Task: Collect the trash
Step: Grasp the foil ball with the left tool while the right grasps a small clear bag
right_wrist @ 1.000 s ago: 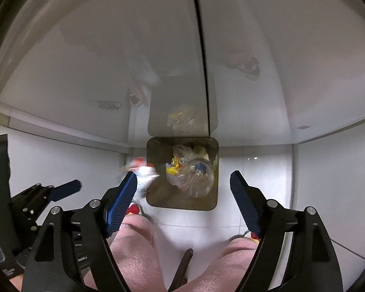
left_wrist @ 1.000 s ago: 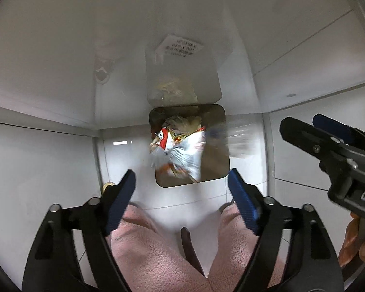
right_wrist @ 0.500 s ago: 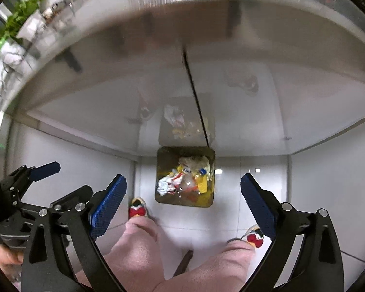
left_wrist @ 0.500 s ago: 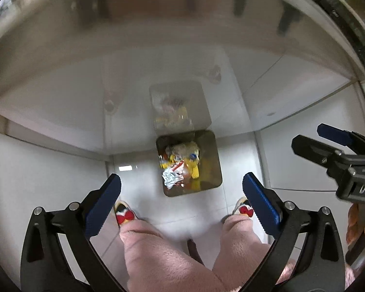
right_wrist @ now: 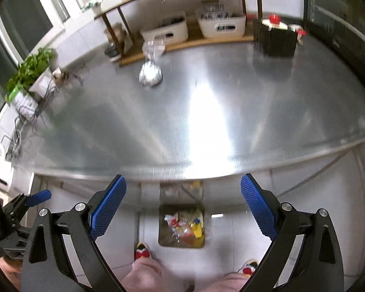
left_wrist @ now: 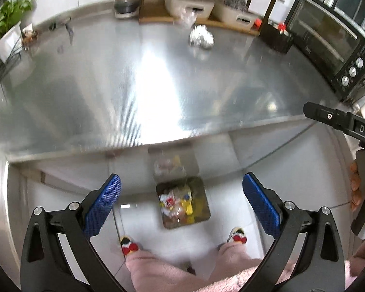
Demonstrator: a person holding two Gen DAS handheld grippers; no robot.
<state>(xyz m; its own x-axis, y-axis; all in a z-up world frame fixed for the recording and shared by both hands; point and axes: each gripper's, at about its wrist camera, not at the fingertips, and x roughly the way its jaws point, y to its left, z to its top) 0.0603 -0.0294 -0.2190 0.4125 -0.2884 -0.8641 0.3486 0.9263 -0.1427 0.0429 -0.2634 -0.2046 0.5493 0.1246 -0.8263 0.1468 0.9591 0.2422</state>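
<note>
A square trash bin [left_wrist: 205,204] stands on the floor below the counter edge, holding wrappers and a plastic bottle; it also shows in the right wrist view [right_wrist: 163,233]. A crumpled foil ball [left_wrist: 202,39] lies far back on the steel counter, also in the right wrist view [right_wrist: 150,75]. A clear plastic cup [right_wrist: 154,47] stands just behind it. My left gripper [left_wrist: 181,200] is open and empty, high above the bin. My right gripper [right_wrist: 182,205] is open and empty beside it.
A steel counter [right_wrist: 206,112] fills the middle. White baskets [right_wrist: 221,24] sit on a wooden shelf at the back. A potted plant [right_wrist: 29,73] stands back left, a black oven [left_wrist: 333,39] right, a black holder [right_wrist: 275,39] back right. My feet stand by the bin.
Both grippers have risen from down near the bin to above counter height. The wrapper and the bottle now lie in the bin. The counter top has come into view.
</note>
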